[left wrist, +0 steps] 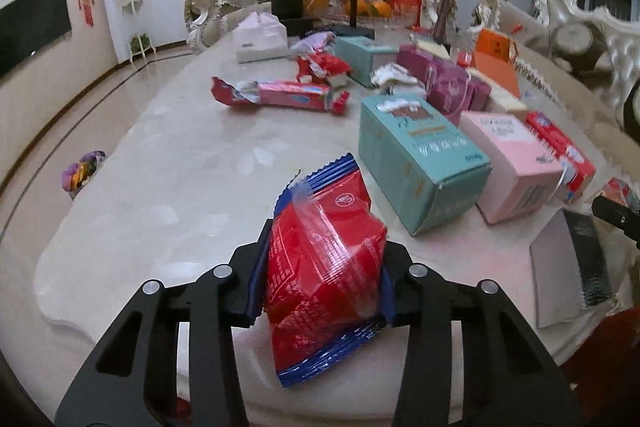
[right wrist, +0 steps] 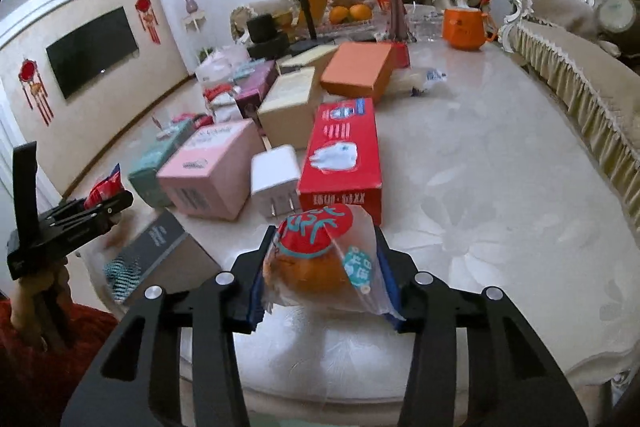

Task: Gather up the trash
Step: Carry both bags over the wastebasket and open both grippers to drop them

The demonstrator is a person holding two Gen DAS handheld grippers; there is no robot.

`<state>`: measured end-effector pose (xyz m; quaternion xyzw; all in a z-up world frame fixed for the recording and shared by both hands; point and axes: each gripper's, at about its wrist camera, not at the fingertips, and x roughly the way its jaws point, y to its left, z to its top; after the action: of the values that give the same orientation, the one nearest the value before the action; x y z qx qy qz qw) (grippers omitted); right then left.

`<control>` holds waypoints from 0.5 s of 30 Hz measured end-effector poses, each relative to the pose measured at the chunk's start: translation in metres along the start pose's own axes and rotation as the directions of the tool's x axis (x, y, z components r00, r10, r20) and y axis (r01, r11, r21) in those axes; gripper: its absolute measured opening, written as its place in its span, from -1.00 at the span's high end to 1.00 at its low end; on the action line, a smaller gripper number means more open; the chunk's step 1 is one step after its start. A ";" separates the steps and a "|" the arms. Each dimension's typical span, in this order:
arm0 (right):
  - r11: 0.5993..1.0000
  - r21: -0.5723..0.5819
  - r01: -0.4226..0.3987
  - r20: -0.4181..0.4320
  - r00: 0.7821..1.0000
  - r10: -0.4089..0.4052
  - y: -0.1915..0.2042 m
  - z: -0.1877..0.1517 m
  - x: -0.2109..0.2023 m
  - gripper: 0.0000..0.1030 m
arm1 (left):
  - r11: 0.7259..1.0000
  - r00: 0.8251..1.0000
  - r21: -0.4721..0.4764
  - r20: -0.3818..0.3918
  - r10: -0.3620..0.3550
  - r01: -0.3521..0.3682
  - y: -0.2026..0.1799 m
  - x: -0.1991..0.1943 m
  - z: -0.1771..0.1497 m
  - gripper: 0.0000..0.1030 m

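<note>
My left gripper (left wrist: 320,259) is shut on a red and blue snack wrapper (left wrist: 324,267) and holds it above the near edge of the marble table (left wrist: 168,195). It also shows in the right wrist view (right wrist: 108,205) at the left, with the red wrapper (right wrist: 106,189) in it. My right gripper (right wrist: 320,267) is shut on a clear packet with a red label and an orange pastry inside (right wrist: 320,263), just above the table (right wrist: 480,187). More wrappers lie farther on: a pink and red biscuit wrapper (left wrist: 276,95) and crumpled red wrappers (left wrist: 324,67).
Boxes crowd the table: teal (left wrist: 420,163), pink (left wrist: 516,163), red (right wrist: 344,151), orange (right wrist: 360,67), beige (right wrist: 288,107). A white charger (right wrist: 276,179) and a grey box (right wrist: 160,255) lie near. A vase, fruit, orange mug (right wrist: 464,27) and phone stand at the far end. Sofas surround.
</note>
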<state>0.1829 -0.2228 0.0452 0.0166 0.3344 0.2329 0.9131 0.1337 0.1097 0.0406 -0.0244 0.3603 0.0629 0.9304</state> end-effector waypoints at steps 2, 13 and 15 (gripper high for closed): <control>1.000 -0.004 -0.005 0.013 1.000 0.005 0.001 0.003 -0.009 0.16 | 1.000 1.000 -0.018 0.018 -0.023 0.024 0.005 -0.015 0.001 0.17; 0.981 0.016 -0.191 -0.161 0.968 0.191 0.039 -0.090 -0.065 0.16 | 0.942 0.939 0.122 -0.185 -0.289 0.314 -0.047 -0.089 -0.108 0.16; 0.981 0.056 -0.187 -0.232 0.953 0.195 0.039 -0.115 -0.047 0.16 | 0.935 0.909 0.098 -0.290 -0.300 0.341 -0.062 -0.061 -0.141 0.16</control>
<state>0.0646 -0.2225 -0.0083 0.0365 0.4416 0.3149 0.8393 0.0034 0.0298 -0.0223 -0.0232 0.4786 -0.1217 0.8692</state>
